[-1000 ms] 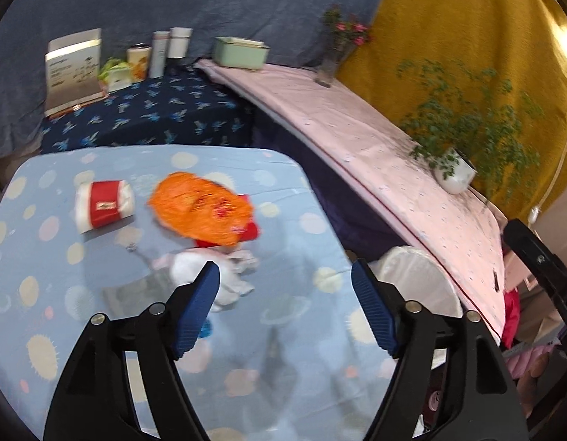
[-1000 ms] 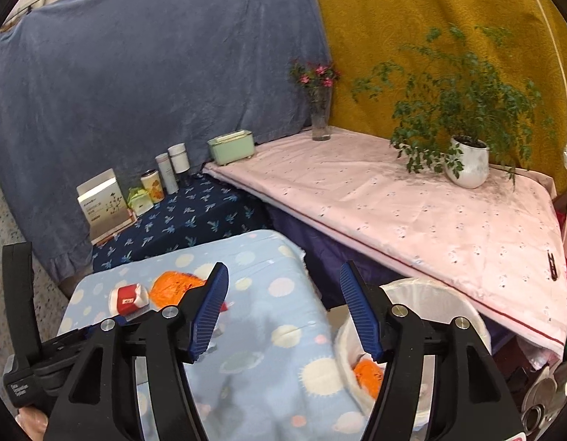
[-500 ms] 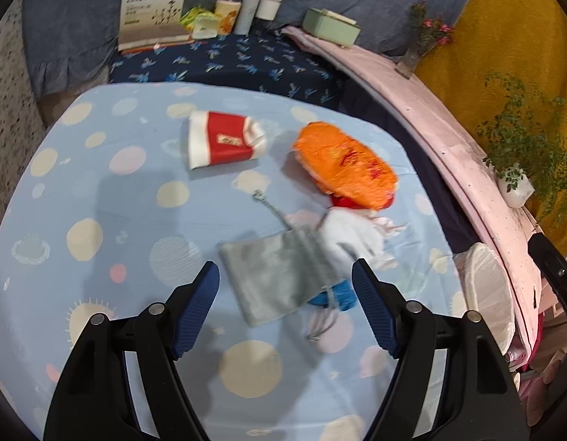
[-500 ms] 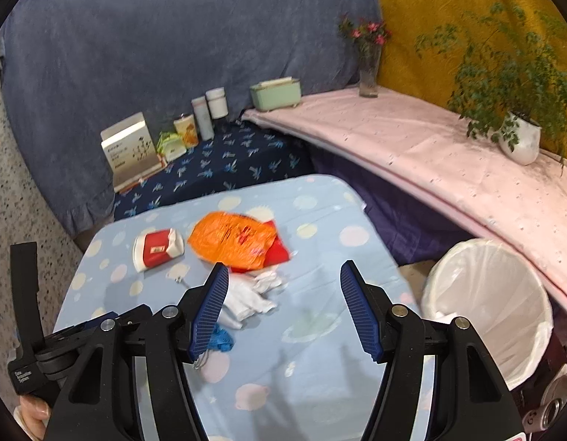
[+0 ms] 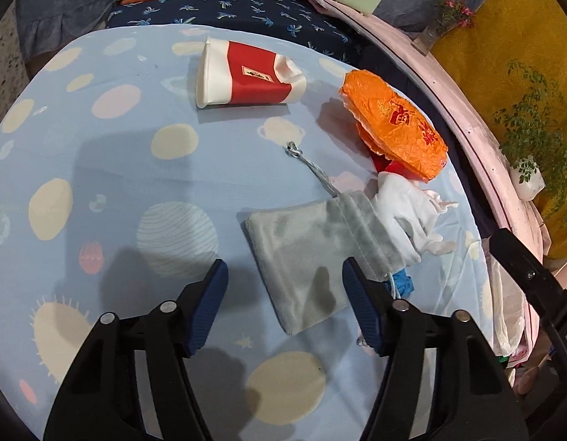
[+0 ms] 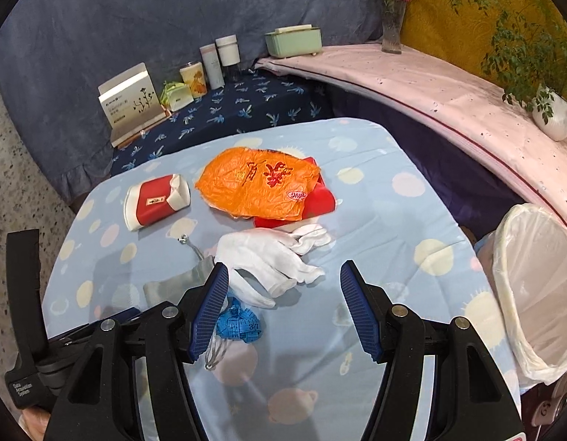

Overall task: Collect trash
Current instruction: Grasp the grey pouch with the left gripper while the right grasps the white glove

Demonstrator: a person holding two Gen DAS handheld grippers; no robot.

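Observation:
On the blue spotted tablecloth (image 5: 99, 191) lie a crushed red and white paper cup (image 5: 246, 75) (image 6: 156, 204), an orange plastic bag (image 5: 393, 125) (image 6: 257, 187) over something red, a white glove (image 5: 408, 213) (image 6: 268, 257), a grey drawstring pouch (image 5: 305, 257) (image 6: 173, 286) and a blue tape measure (image 6: 239, 325). My left gripper (image 5: 283, 294) hovers over the pouch's near end; its jaws are closing, pads apart from the cloth. My right gripper (image 6: 283, 294) stands open just short of the glove, nothing between its fingers.
A white-lined bin (image 6: 533, 286) stands off the table's right edge. Behind are a dark blue patterned shelf with a box (image 6: 131, 101), jars and bottles, a green case (image 6: 294, 40), a flower vase (image 6: 391, 11) and a potted plant (image 6: 551, 114) on a pink-covered ledge.
Both grippers have dropped toward the table and tipped downward. The left one's jaws have narrowed and now frame the grey pouch. The right view has swung from the bin to the glove.

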